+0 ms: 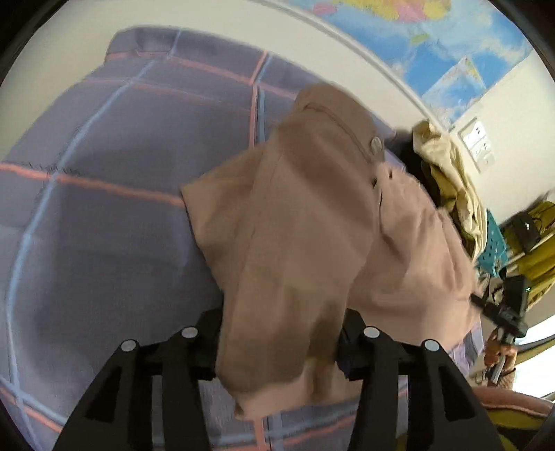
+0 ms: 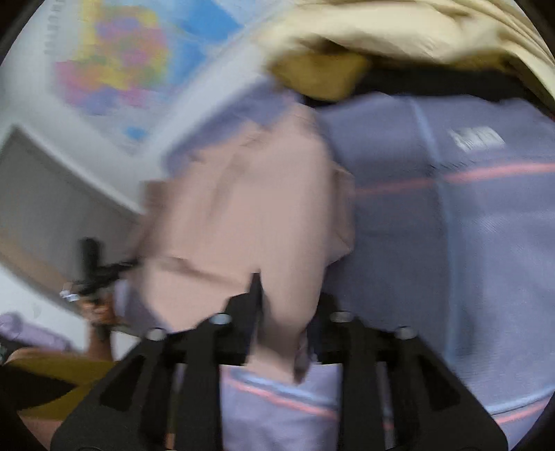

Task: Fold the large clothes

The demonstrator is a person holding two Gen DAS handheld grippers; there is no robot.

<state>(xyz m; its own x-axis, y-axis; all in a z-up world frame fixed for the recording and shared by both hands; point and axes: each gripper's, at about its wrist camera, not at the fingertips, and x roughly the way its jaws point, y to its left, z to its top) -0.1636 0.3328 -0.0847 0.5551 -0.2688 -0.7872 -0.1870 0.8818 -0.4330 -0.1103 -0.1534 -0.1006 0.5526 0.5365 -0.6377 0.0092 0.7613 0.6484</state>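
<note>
Left wrist view: the left gripper [image 1: 279, 341] sits at the bottom centre of the frame, its black fingers [image 1: 208, 333] on either side of a bunched edge of the tan garment [image 1: 305, 222]. The cloth fills the gap between them, so the gripper is clamped on the garment. From there the garment rises through the centre of the frame toward the upper right, lifted off the blanket [image 1: 114, 194]. A button [image 1: 375, 141] shows near its upper edge. The blanket is purple-grey with pink and blue lines and fills the left and lower parts of the frame. A heap of yellow cloth [image 1: 447, 173] lies at the right, past the garment. A map [image 1: 433, 45] hangs on the wall at the upper right. The right gripper [image 1: 503, 312] appears at the right edge, touching the garment's far side.

Right wrist view: the frame is blurred. The right gripper [image 2: 288, 308] sits at the bottom centre, with the garment [image 2: 249, 215] running down between its fingers [image 2: 255, 288]; it appears closed on the cloth, though the blur leaves the contact unclear. The garment occupies the centre of the frame. The blanket [image 2: 451, 243] fills the right side, the yellow cloth [image 2: 399, 31] the top right, the map [image 2: 128, 66] the upper left. The left gripper [image 2: 97, 274] shows at the left edge, beside the garment.
</note>
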